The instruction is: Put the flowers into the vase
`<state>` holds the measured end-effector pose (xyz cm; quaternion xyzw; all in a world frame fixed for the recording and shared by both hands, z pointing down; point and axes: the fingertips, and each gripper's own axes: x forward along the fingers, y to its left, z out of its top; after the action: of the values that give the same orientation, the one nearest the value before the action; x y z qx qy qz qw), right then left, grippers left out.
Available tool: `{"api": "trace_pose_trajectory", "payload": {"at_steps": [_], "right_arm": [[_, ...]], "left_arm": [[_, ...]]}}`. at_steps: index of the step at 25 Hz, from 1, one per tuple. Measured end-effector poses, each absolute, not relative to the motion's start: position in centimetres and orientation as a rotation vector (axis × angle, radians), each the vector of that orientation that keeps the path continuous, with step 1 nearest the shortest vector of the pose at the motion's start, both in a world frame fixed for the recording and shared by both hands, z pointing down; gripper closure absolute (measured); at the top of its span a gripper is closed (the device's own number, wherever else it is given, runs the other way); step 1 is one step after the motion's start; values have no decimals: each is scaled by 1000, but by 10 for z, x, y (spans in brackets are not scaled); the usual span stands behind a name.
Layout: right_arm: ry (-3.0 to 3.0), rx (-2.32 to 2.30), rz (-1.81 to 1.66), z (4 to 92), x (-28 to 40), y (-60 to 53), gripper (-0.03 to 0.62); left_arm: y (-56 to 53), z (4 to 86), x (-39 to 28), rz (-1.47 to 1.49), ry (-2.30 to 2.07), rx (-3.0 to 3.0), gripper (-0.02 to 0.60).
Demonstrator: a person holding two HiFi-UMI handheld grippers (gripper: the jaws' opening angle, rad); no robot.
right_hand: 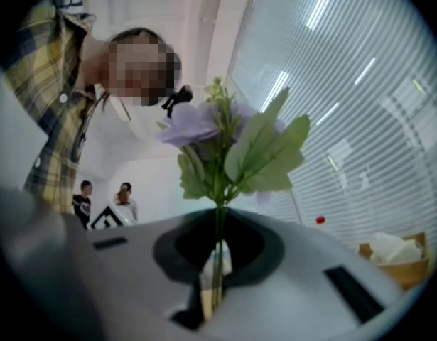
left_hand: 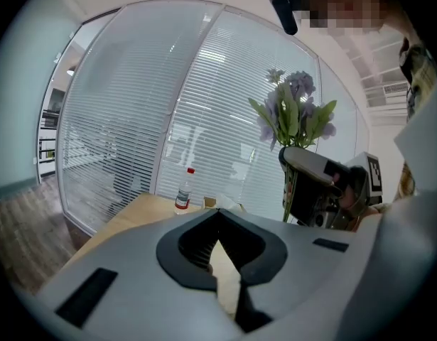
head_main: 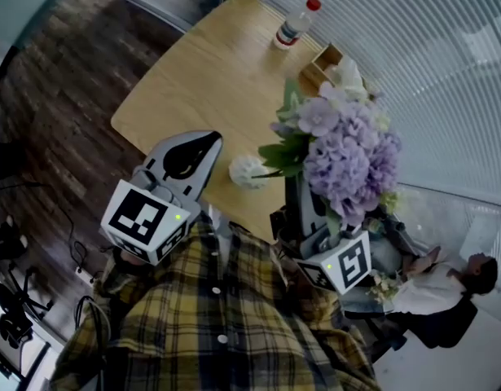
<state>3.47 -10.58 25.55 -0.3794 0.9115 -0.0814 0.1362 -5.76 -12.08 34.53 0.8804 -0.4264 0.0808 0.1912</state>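
Though the head view shows the white vase [head_main: 248, 172] on the table [head_main: 201, 63] beside the blooms, neither gripper view does. Your right gripper [right_hand: 217, 254] clamps the stems of the flowers [head_main: 348, 149], whose lilac heads and green leaves stand upright. Your left gripper [left_hand: 218, 219] is closed and empty. The wooden box [head_main: 322, 62] holds white paper [head_main: 346, 73].

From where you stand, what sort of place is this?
Probably an office meeting room: glass walls hung with slatted blinds, and a water bottle on a rounded wooden table.
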Motion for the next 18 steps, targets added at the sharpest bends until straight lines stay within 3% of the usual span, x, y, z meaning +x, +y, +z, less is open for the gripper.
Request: {"api": "trace_pose_trajectory", "payload": {"at_steps": [18], "right_arm": [[2744,-957,-325,319,22,-88,557]], "left_arm": [[-121,353,-60,256,-1189,2466,572]]}}
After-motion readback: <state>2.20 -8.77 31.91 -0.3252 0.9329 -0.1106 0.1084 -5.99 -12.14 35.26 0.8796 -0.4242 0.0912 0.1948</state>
